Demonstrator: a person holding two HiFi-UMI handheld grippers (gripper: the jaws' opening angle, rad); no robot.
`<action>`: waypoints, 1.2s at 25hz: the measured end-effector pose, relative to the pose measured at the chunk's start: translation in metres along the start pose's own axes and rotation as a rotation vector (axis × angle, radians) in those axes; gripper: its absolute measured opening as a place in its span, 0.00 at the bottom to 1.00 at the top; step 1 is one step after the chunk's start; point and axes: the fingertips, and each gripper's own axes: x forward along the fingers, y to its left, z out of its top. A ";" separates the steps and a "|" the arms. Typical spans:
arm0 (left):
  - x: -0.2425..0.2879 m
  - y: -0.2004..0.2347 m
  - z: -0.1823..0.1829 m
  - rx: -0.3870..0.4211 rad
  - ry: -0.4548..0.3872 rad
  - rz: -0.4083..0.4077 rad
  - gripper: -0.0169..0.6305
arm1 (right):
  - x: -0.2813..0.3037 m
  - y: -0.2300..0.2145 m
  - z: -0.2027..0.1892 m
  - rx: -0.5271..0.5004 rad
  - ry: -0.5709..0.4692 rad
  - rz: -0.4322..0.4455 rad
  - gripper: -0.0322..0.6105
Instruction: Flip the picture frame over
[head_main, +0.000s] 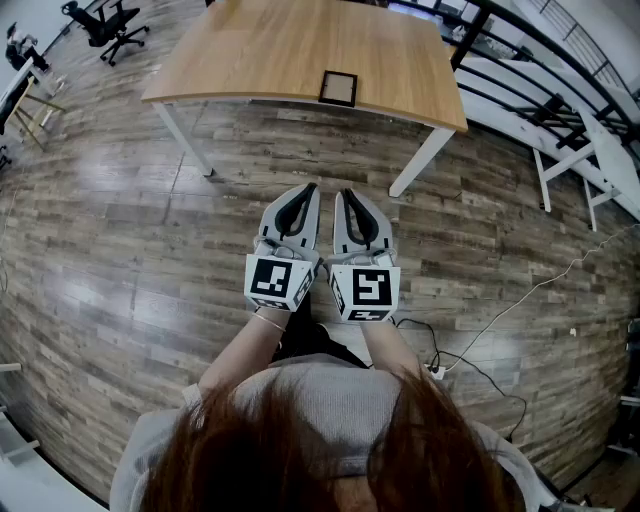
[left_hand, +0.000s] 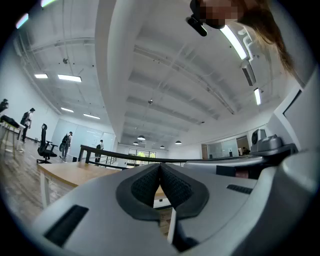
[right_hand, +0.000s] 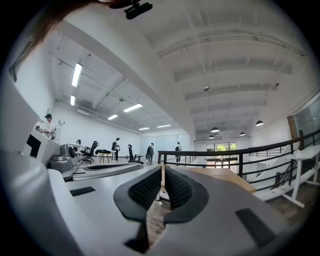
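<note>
A small dark picture frame (head_main: 338, 88) lies flat near the front edge of a wooden table (head_main: 260, 50) ahead of me. Both grippers hang side by side over the floor, well short of the table. My left gripper (head_main: 311, 187) is shut with nothing between its tips. Beside it my right gripper (head_main: 341, 193) is also shut and empty. In the left gripper view the left gripper (left_hand: 160, 165) has its dark pads meeting at the tips, with the table (left_hand: 75, 172) beyond. The right gripper (right_hand: 163, 167) shows the same in its own view.
The table stands on white legs (head_main: 420, 160) over a wood-plank floor. A black railing (head_main: 540, 60) and a white stand (head_main: 575, 165) run along the right. Cables (head_main: 480, 340) trail on the floor at my right. Office chairs (head_main: 110, 25) and distant people (right_hand: 117, 147) are at the back left.
</note>
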 end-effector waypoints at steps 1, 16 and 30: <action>0.005 0.004 -0.003 -0.005 0.000 -0.002 0.04 | 0.006 -0.001 -0.002 0.000 -0.001 0.000 0.08; 0.197 0.144 -0.030 -0.054 -0.017 -0.018 0.04 | 0.221 -0.081 -0.015 0.021 -0.007 -0.095 0.08; 0.278 0.181 -0.059 -0.075 0.047 -0.018 0.04 | 0.308 -0.128 -0.042 0.063 0.089 -0.110 0.08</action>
